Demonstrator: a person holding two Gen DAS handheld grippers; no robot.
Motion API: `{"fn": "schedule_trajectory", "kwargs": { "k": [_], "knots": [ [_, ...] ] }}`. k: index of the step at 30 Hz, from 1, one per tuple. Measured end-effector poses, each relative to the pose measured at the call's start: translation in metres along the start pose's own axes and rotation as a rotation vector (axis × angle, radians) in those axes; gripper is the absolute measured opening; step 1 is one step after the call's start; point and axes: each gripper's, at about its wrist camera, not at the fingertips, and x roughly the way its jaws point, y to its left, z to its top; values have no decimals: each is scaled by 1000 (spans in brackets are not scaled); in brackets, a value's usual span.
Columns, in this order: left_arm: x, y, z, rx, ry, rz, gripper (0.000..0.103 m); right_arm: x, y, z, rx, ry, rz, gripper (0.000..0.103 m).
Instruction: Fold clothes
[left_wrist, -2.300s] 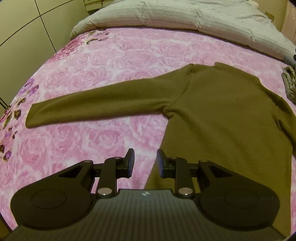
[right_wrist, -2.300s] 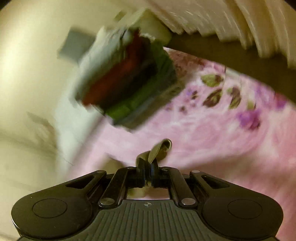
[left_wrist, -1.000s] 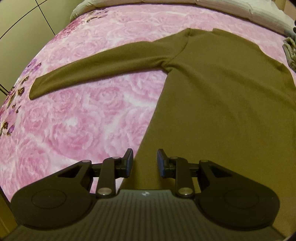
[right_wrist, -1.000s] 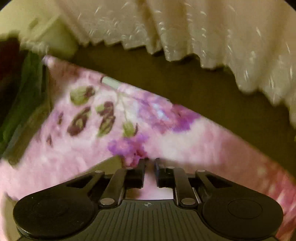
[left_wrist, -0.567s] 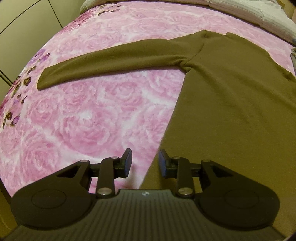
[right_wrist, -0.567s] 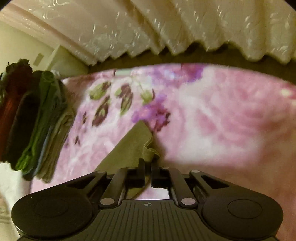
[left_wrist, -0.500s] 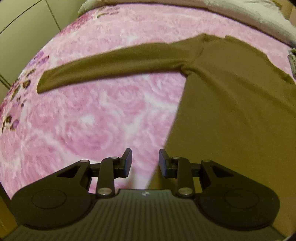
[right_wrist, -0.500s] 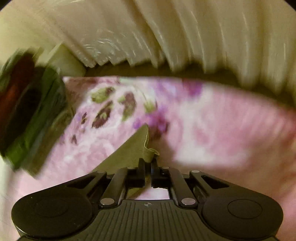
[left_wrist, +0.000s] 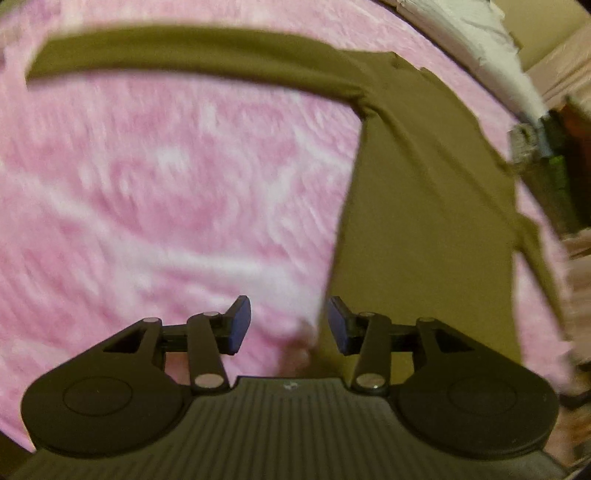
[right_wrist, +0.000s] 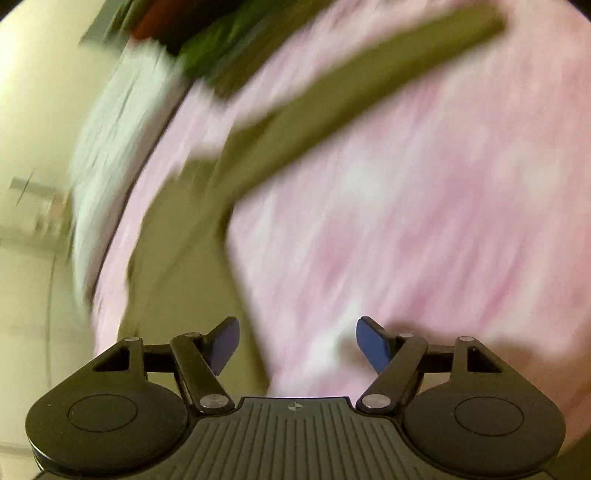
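Note:
An olive long-sleeved sweater (left_wrist: 424, 206) lies spread flat on the pink rose bedspread (left_wrist: 155, 192). Its left sleeve (left_wrist: 177, 55) stretches out to the left. My left gripper (left_wrist: 284, 326) is open and empty, just above the sweater's lower left hem corner. In the blurred right wrist view the sweater's body (right_wrist: 177, 280) and its right sleeve (right_wrist: 351, 85) lie flat. My right gripper (right_wrist: 297, 345) is open and empty, over the bedspread (right_wrist: 424, 221) beside the sweater's lower right edge.
A stack of folded clothes (left_wrist: 554, 158) sits at the bed's right side, also in the right wrist view (right_wrist: 199, 40). A pale quilt (left_wrist: 472, 48) lies across the head of the bed. A cream wall (right_wrist: 37, 110) is to the left in the right wrist view.
My right gripper has let go of the sleeve cuff, opened wide, and swung fast toward the sweater's lower right edge. My left gripper has opened a little wider and shifted left of the hem.

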Motion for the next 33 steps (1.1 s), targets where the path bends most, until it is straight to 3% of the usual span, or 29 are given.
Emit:
{"fn": "schedule_trajectory", "kwargs": {
  "k": [2,4,5,6,7,9,12,15,18,21,24,25,26,27,28,30,33],
  "knots": [
    [10,12,-8,-53,58,-93,41,20,2,-31,12,38,-25,73],
    [20,20,-17,-86,75,-148,39,29,2,-52,46,0,-22,72],
    [23,23,-19,-110,79,-191,35,30,4,-57,63,-15,-19,60],
    [26,27,-20,-136,85,-237,25,34,7,-59,82,0,-7,41],
    [31,31,-20,-184,112,-301,4,37,10,-59,101,25,8,4],
    [25,34,-19,-216,111,-325,2,37,26,-63,72,33,-38,1],
    [-17,24,-11,-101,29,-342,2,12,38,-62,92,-46,-78,1],
    [-50,7,-10,83,4,-289,3,-10,43,-65,123,-82,-112,1],
    [-32,-9,-22,237,63,-193,3,-2,49,-72,65,-57,-221,1],
    [4,-12,-44,299,145,-71,6,8,51,-87,-38,-51,-378,1],
    [0,-17,-54,356,116,-19,15,16,56,-100,-152,-48,-517,4],
    [-8,-17,-53,366,109,9,22,14,62,-105,-191,-51,-553,30],
    [-17,-18,-51,376,91,38,25,13,70,-108,-236,-74,-618,67],
    [-25,-19,-50,386,70,65,25,10,81,-112,-304,-123,-659,76],
    [-34,-22,-46,407,37,89,24,6,93,-117,-379,-179,-689,76],
    [-43,-31,-38,449,-29,101,24,4,116,-122,-491,-255,-672,76],
    [-29,-52,-34,452,-66,33,24,27,141,-126,-590,-260,-519,76]
  ]
}}
